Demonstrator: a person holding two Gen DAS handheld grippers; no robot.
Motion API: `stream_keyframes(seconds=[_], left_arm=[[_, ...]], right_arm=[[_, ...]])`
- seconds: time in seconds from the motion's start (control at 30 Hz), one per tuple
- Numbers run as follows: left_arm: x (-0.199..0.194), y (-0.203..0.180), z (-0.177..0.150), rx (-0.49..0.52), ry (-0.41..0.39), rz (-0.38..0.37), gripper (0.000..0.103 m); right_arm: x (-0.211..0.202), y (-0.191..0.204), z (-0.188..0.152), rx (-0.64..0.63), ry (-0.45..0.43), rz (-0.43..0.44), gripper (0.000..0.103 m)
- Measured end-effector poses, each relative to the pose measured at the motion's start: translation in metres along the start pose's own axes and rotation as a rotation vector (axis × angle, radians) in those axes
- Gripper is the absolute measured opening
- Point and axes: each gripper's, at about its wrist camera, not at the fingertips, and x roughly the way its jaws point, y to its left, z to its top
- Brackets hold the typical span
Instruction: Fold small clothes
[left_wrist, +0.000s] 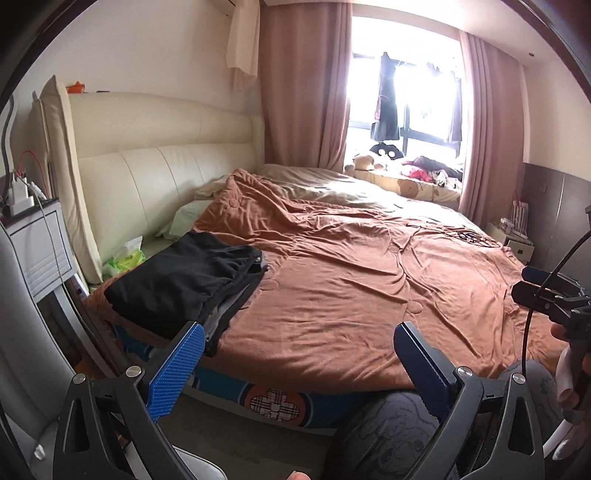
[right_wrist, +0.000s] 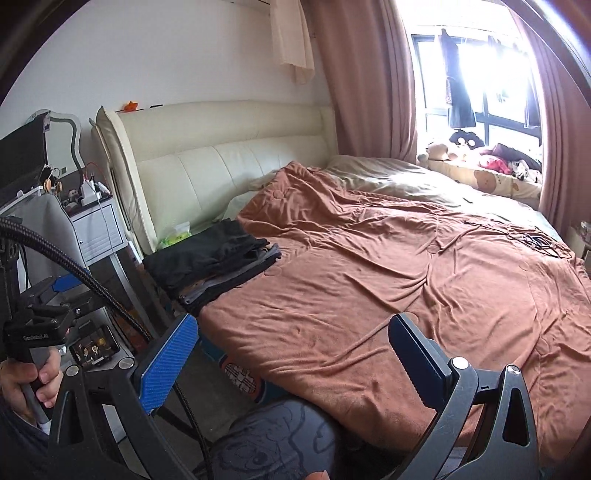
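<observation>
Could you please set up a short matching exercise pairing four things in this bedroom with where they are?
Things:
1. folded clothes
2. tissue pack
3. plush toys
4. headboard

Places:
A. on the window ledge
B. against the wall at the bed's head
C. stacked on the bed's near corner
D. between the stack and the headboard

Pairs: 1-C, 2-D, 3-A, 4-B

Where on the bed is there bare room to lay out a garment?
The wide brown blanket is bare from the black stack across to the cables, and down to the near edge. Crowded: the corner by the headboard, with the stack and tissue pack. Both grippers, left and right, hang open and hold nothing.
</observation>
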Motion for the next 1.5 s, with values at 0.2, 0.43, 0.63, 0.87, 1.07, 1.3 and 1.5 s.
stream_keyframes(seconds=[0.2,0.43,0.63,0.87,1.07,1.3,1.5], left_arm=[[-0.018,-0.018,-0.010,0.012,-0.023,-0.015,0.103],[-0.031,-0.032,-0.025,0.006,-0.031,-0.034,0.103],[-0.036,-0.034,-0.030,-0.024,-0.044,-0.050,0.103],[-0.040,-0.037,-0.027,-0.023,-0.053,-0.038,0.103],[-0.042,-0.042,-0.028,-0.014,-0.046,-0.033,0.103],[-0.045,-0.045,-0.028,0.002,-0.049,-0.033,0.103],[-0.046,-0.046,-0.029,0.007,-0.047,-0.027,0.103]], right_arm=[[-0.031,0.000,-0.023,0.011,-0.017,-0.016,0.103],[-0.056,-0.004,-0.044,0.025,-0.061,-0.037,0.103],[-0.064,-0.012,-0.057,0.046,-0.078,-0.059,0.103],[-0.067,-0.022,-0.061,0.092,-0.085,-0.085,0.103],[-0.067,-0.023,-0.061,0.109,-0.079,-0.087,0.103],[-0.065,-0.021,-0.062,0.110,-0.075,-0.087,0.103],[-0.065,-0.022,-0.062,0.116,-0.068,-0.092,0.103]])
